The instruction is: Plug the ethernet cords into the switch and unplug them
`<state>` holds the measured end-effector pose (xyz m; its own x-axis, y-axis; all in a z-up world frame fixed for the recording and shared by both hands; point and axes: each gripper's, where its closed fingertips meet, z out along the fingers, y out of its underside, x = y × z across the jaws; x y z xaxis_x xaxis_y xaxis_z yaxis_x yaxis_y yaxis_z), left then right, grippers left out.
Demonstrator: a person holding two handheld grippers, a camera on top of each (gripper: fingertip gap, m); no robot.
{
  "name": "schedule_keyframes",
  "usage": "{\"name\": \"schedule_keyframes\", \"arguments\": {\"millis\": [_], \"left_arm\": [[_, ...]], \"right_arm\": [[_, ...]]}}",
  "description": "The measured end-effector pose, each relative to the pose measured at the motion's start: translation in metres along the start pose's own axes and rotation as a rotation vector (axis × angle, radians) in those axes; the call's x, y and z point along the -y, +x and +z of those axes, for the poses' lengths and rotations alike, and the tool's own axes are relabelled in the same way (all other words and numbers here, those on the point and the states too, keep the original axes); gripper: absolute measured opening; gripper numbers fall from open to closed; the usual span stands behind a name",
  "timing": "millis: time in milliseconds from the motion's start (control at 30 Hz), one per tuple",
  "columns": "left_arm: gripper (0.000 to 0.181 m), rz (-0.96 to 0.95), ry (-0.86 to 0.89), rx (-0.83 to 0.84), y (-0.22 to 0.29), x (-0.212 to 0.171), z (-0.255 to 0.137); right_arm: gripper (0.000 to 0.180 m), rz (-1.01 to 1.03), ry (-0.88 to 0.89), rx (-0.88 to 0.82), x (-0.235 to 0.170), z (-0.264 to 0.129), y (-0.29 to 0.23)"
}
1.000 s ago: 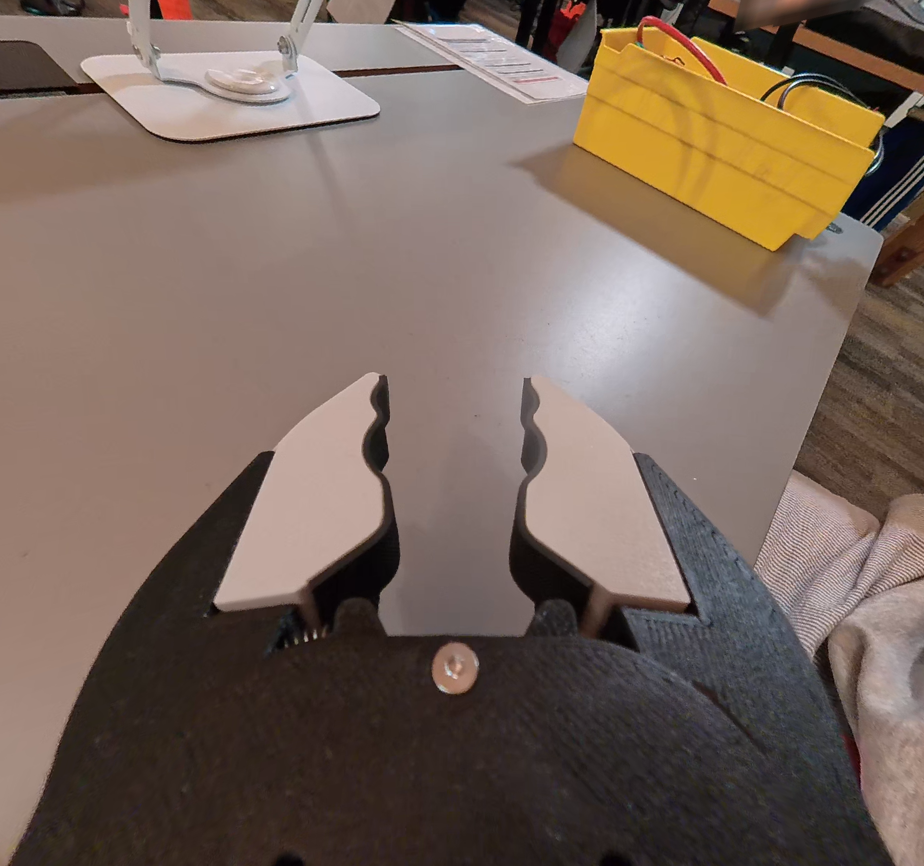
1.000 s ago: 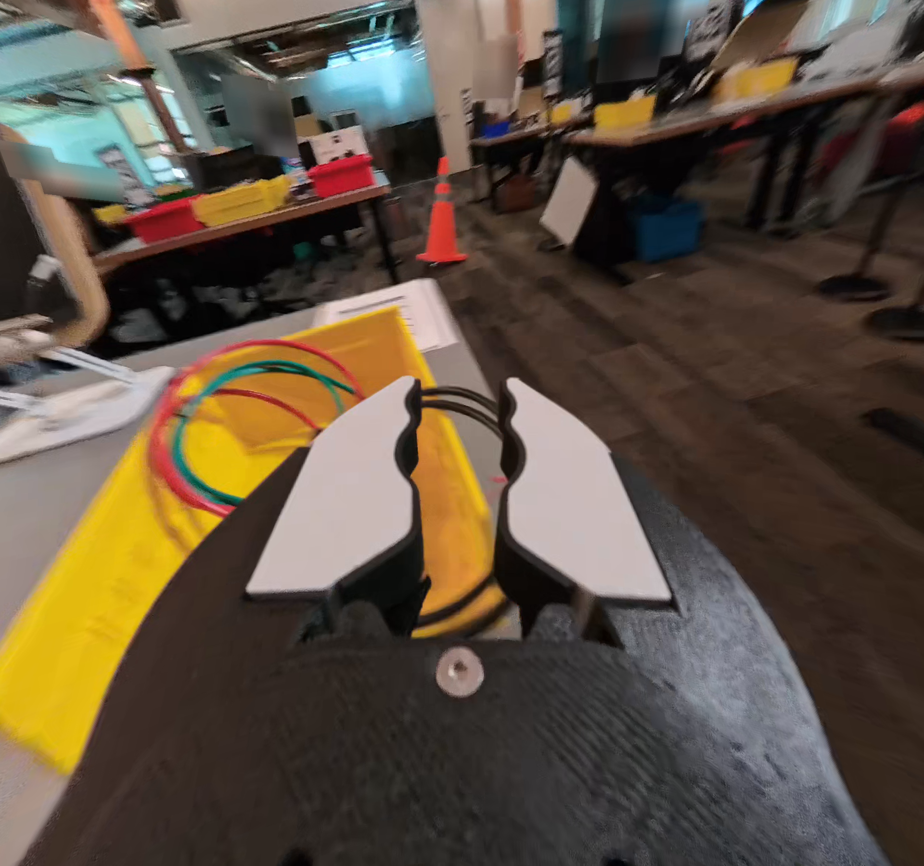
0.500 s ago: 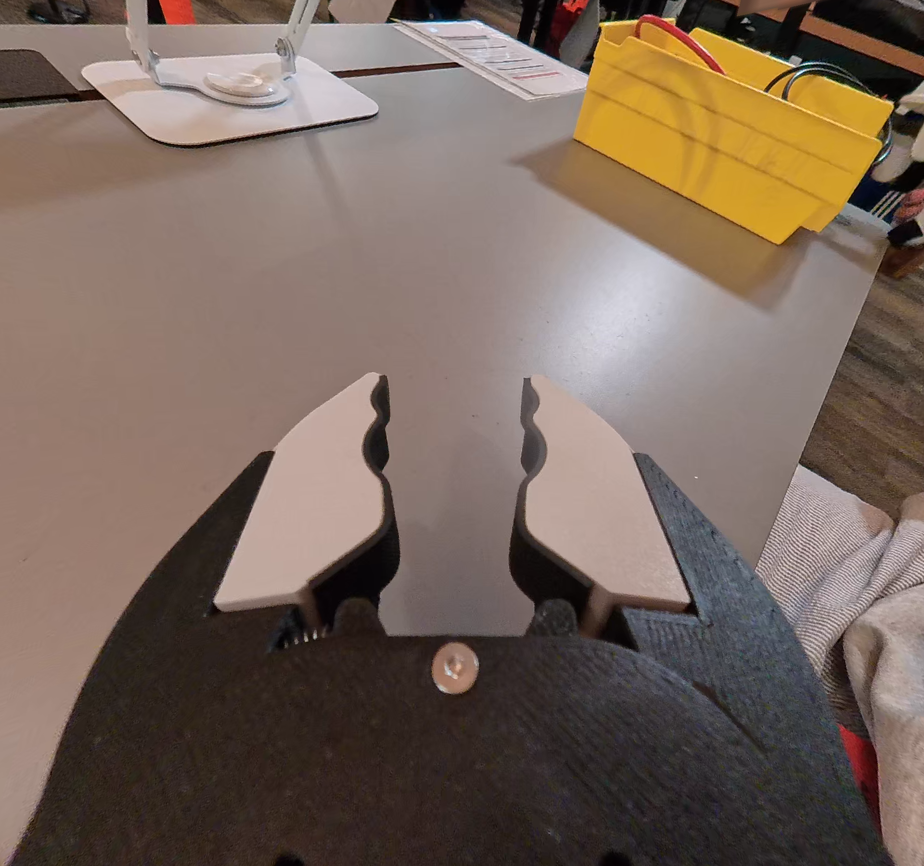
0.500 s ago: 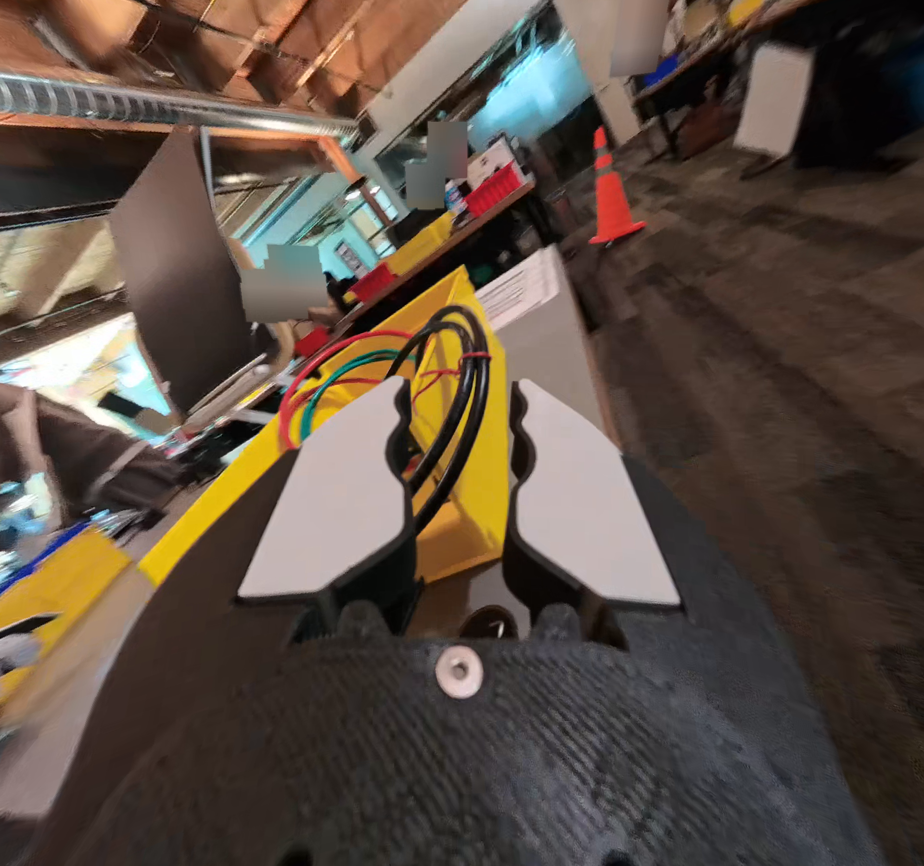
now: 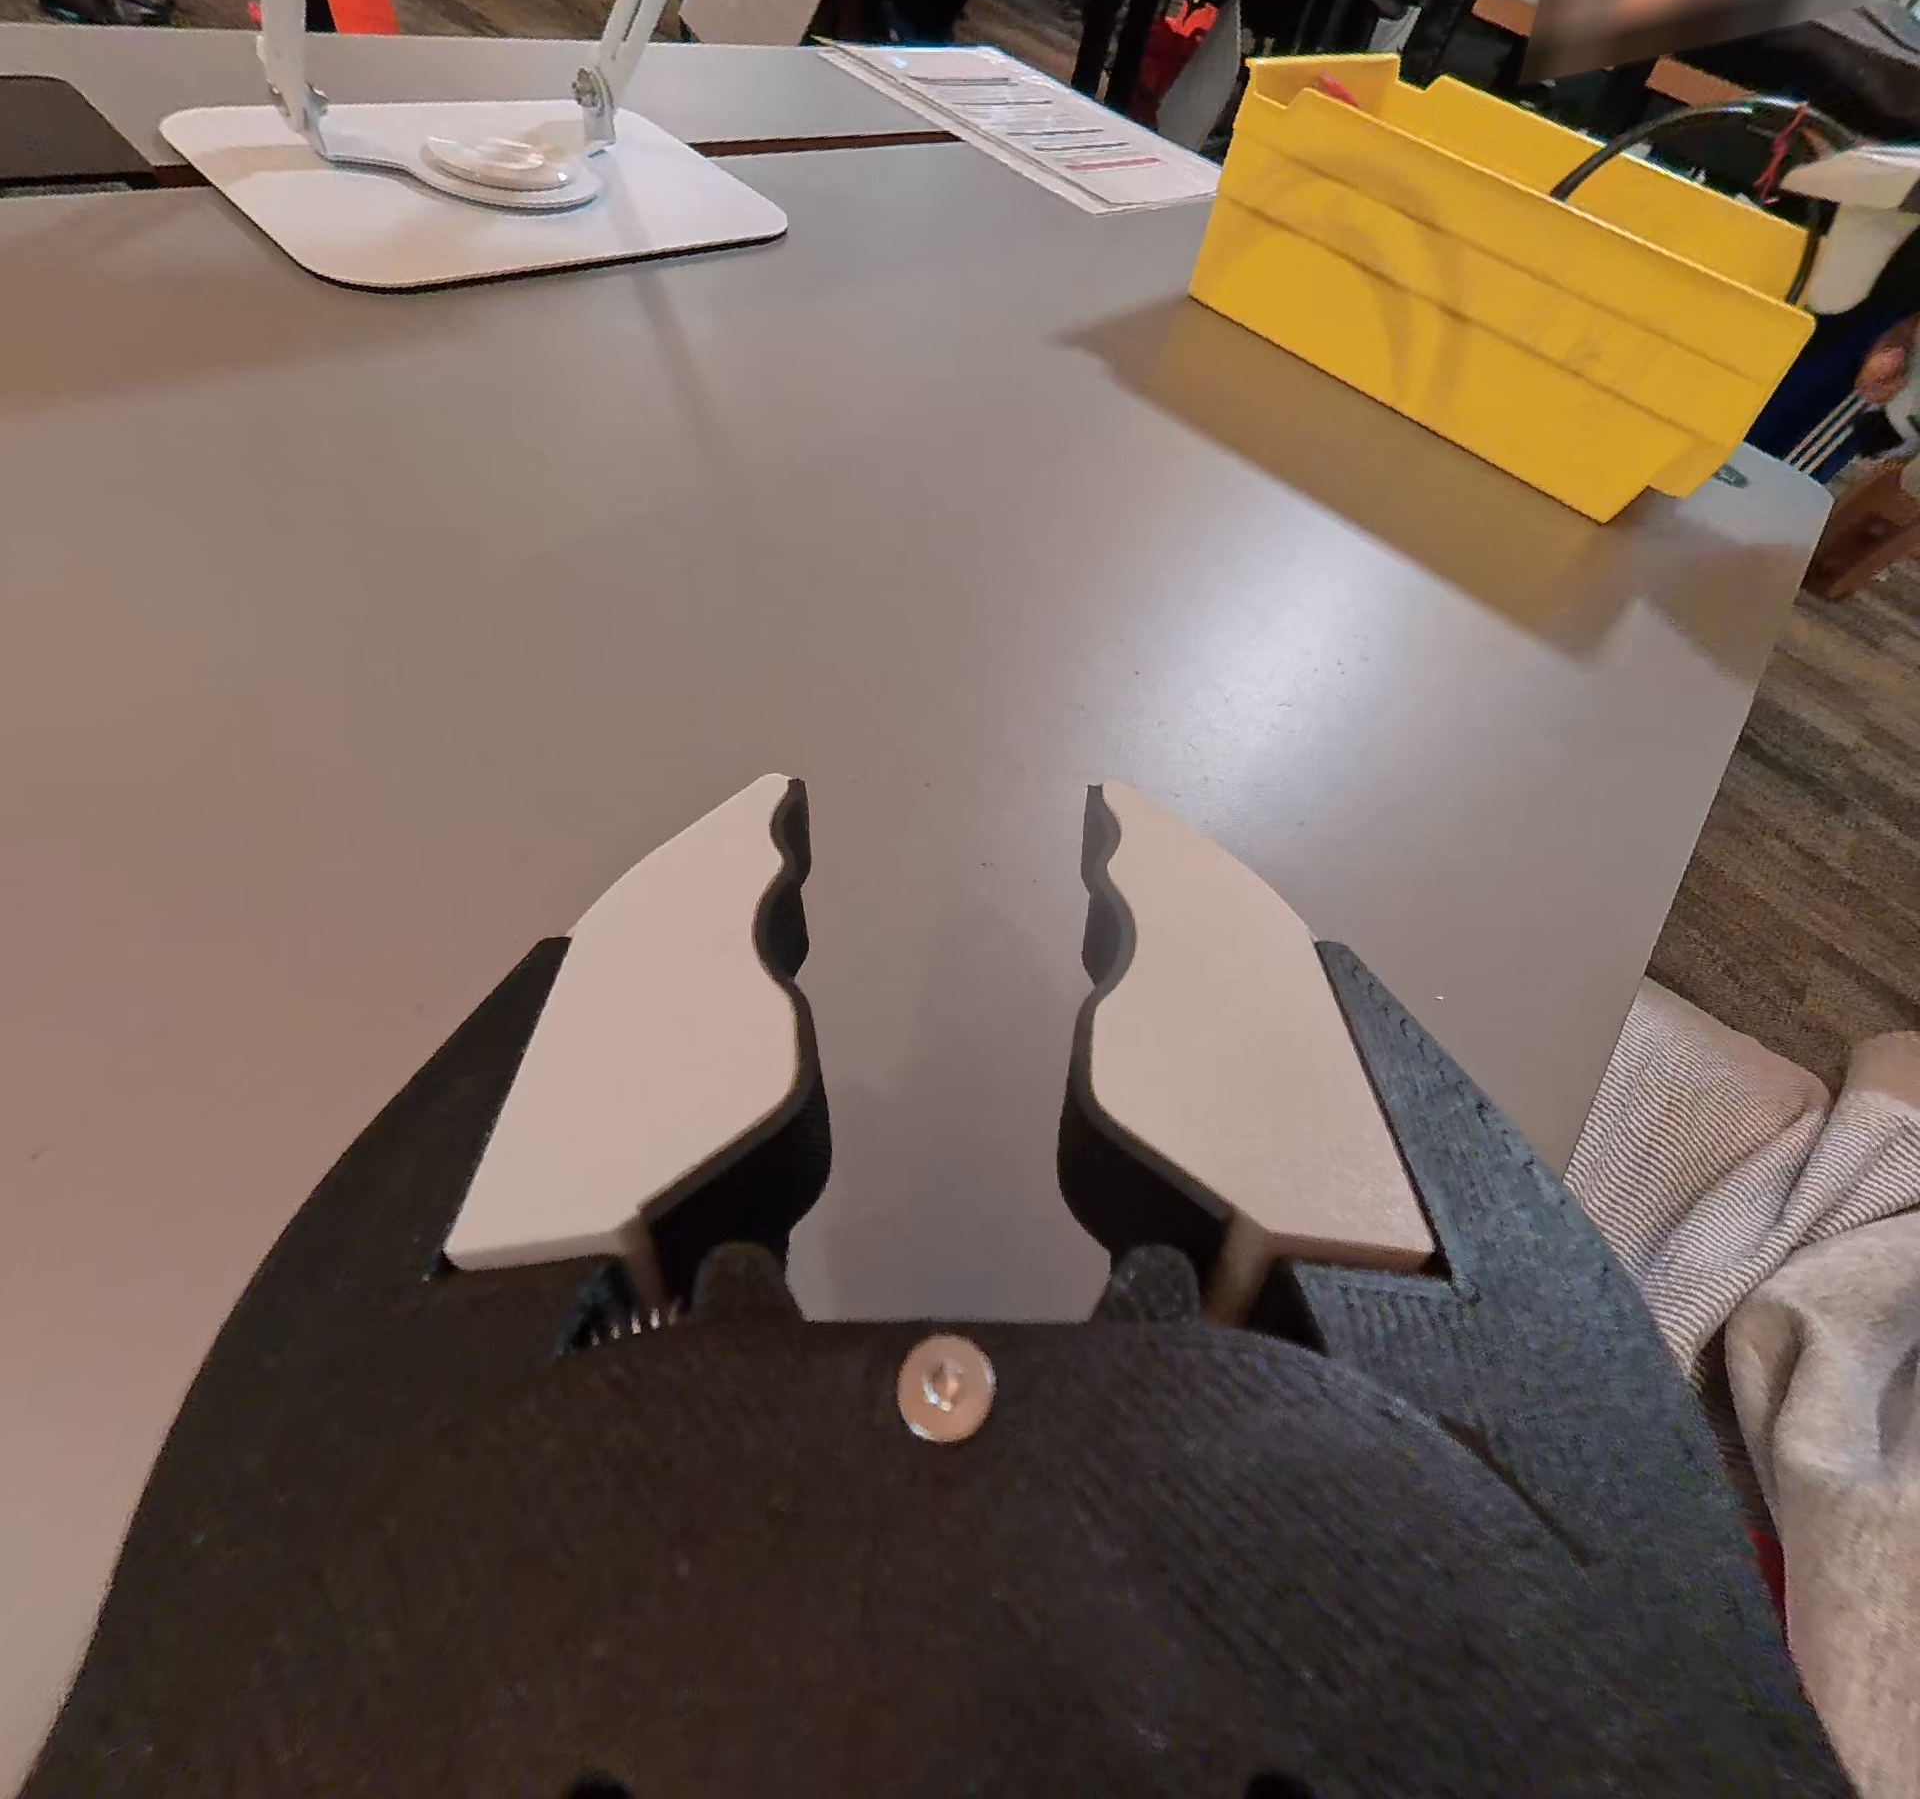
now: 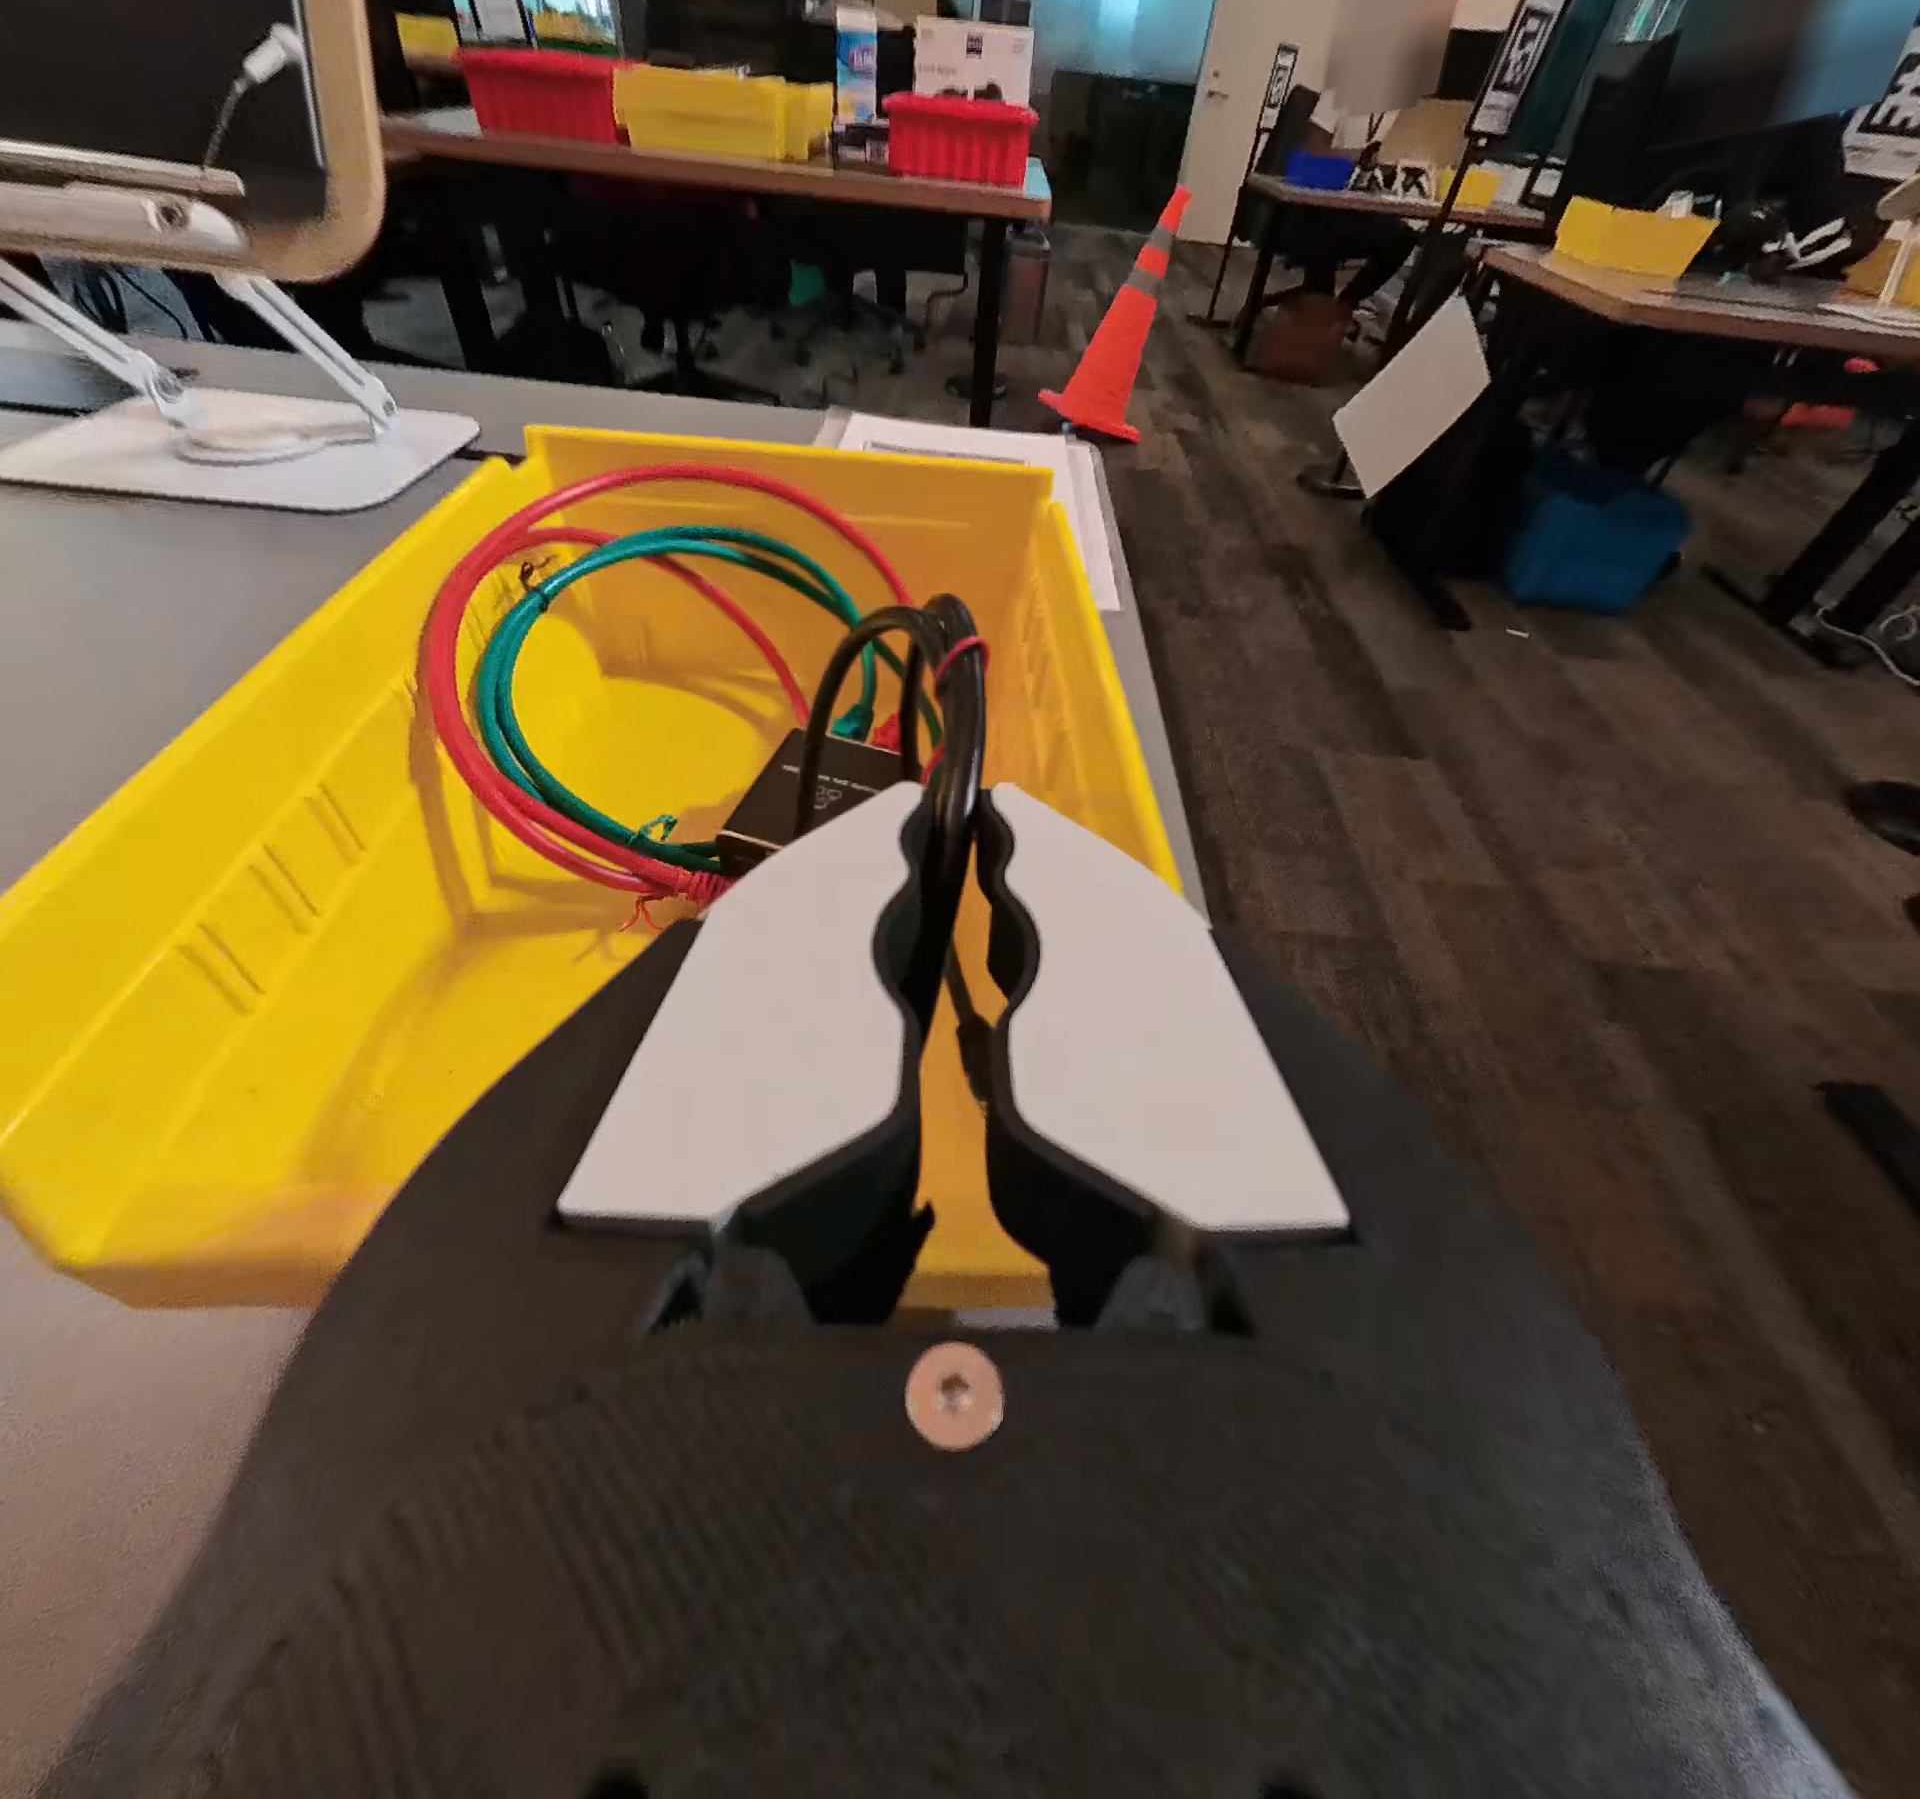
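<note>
Grey table (image 5: 727, 523), yellow bin (image 5: 1475, 295), white stand base (image 5: 468, 191), perhaps a laminated sheet (image 5: 1029, 123)

My left gripper (image 5: 943, 793) has a black printed body with a rough layered texture, wide and rounded like a shell. Its two fingers (image 5: 665, 1043) carry flat light grey plates with wavy inner edges, black underneath. One silver screw (image 5: 945, 1388) sits in the middle behind the fingers, and a small metal spring (image 5: 636, 1321) shows at the left finger base. My right gripper (image 6: 951, 799) has the same black body, grey plates and a silver screw (image 6: 954, 1393).
</note>
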<state>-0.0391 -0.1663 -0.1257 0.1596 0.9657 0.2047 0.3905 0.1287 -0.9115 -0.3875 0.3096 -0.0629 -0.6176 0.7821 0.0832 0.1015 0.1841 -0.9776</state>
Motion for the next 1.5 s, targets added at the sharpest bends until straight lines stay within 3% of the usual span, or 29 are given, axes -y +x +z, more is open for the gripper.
{"name": "schedule_keyframes", "arguments": {"millis": [200,300,433,567,600,700,800,900,1000,1067,1233,1333,1500], "left_arm": [[0.051,-0.008,-0.001,-0.007,0.000,0.000,0.000],[0.050,-0.009,0.002,-0.009,0.000,0.000,0.000],[0.050,-0.015,0.002,-0.012,-0.001,0.000,0.000],[0.050,-0.017,0.007,-0.014,-0.001,0.001,-0.001],[0.050,-0.017,0.008,-0.014,-0.001,0.001,-0.001],[0.050,-0.018,0.005,-0.017,0.000,0.001,0.000],[0.051,-0.018,0.014,-0.014,-0.001,0.002,-0.001],[0.051,-0.023,0.027,-0.012,-0.002,0.003,-0.002],[0.051,-0.033,0.034,-0.013,-0.003,0.004,-0.003],[0.051,-0.041,0.034,-0.016,-0.003,0.004,-0.003],[0.052,-0.060,0.037,-0.012,-0.005,0.004,-0.003],[0.053,-0.068,0.041,-0.009,-0.006,0.004,-0.003],[0.053,-0.065,0.036,-0.004,-0.006,0.004,-0.003]], "right_arm": [[0.017,0.082,-0.087,-0.056,-0.021,0.013,0.010],[0.039,-0.158,-0.076,-0.203,-0.013,0.006,0.020],[0.050,-0.409,0.066,-0.375,0.012,-0.008,0.027],[0.106,-0.233,0.266,-0.326,0.034,-0.023,0.033],[0.110,-0.165,0.291,-0.314,0.036,-0.029,0.039],[0.104,-0.003,0.296,-0.215,0.027,-0.039,0.048],[0.096,0.145,0.191,-0.155,0.000,-0.031,0.056],[0.078,0.275,0.184,-0.082,-0.013,-0.025,0.054],[0.033,0.316,0.222,-0.019,-0.016,-0.034,0.058],[0.018,0.332,0.251,-0.004,-0.020,-0.044,0.067],[0.018,0.270,0.140,0.083,-0.047,-0.038,0.060],[0.021,0.135,-0.014,0.094,-0.057,-0.020,0.044],[0.029,-0.007,-0.057,0.033,-0.046,0.004,0.038]]}}
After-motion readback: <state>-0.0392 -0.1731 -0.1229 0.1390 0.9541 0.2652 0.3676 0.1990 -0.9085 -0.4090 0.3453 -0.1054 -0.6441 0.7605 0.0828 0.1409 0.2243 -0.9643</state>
